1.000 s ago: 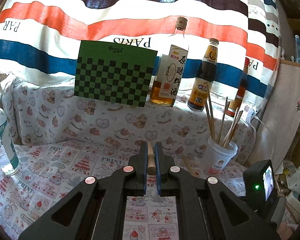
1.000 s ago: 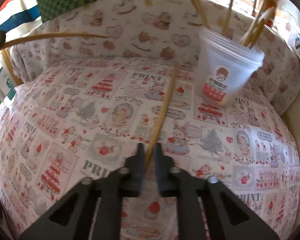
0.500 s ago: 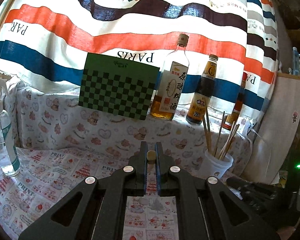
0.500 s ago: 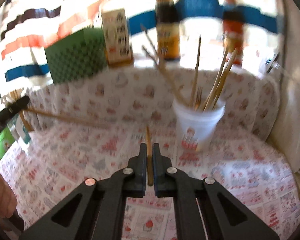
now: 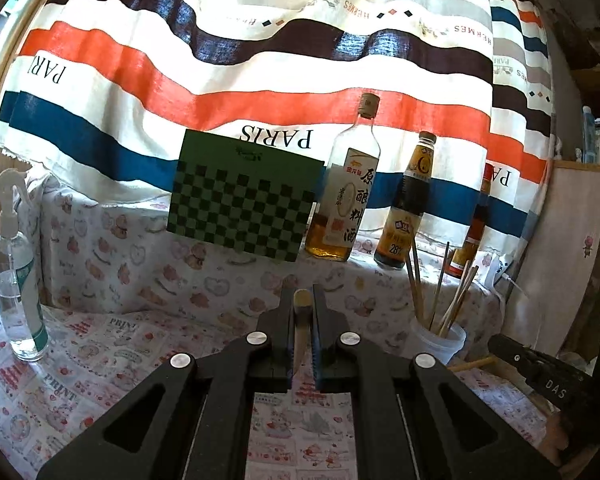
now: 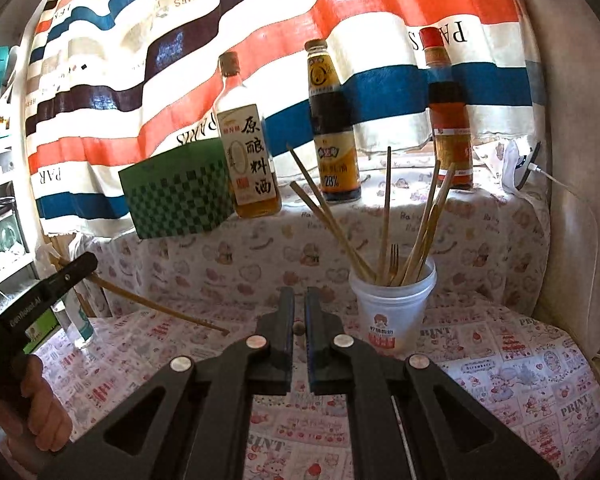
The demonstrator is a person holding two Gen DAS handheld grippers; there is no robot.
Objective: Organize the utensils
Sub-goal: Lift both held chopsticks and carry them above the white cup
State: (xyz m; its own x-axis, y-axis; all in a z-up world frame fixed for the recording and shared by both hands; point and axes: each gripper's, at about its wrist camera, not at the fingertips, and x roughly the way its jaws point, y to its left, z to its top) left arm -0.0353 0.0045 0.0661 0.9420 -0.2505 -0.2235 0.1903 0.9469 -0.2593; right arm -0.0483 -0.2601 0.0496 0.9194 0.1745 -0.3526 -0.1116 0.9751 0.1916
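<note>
My left gripper (image 5: 302, 294) is shut on a wooden chopstick (image 5: 301, 320), seen end-on between its jaws. In the right wrist view that chopstick (image 6: 160, 308) slants down over the table from the left gripper (image 6: 76, 270). My right gripper (image 6: 299, 296) is shut on another chopstick (image 6: 298, 328), only its round end showing. A white cup (image 6: 392, 312) with several chopsticks and a fork stands just right of and beyond the right gripper. The cup (image 5: 436, 340) also shows at the right in the left wrist view, with the right gripper (image 5: 500, 350) beside it.
Three sauce bottles (image 6: 252, 148) and a green checkered board (image 6: 176, 192) stand on the cloth-covered ledge behind the table. A clear spray bottle (image 5: 14, 276) stands at the far left. A striped curtain hangs behind. A hand (image 6: 44, 408) holds the left gripper.
My right gripper has risen off the table and tilted up with its chopstick; the cup and bottles now face it. The left gripper has tipped slightly upward, still holding its chopstick.
</note>
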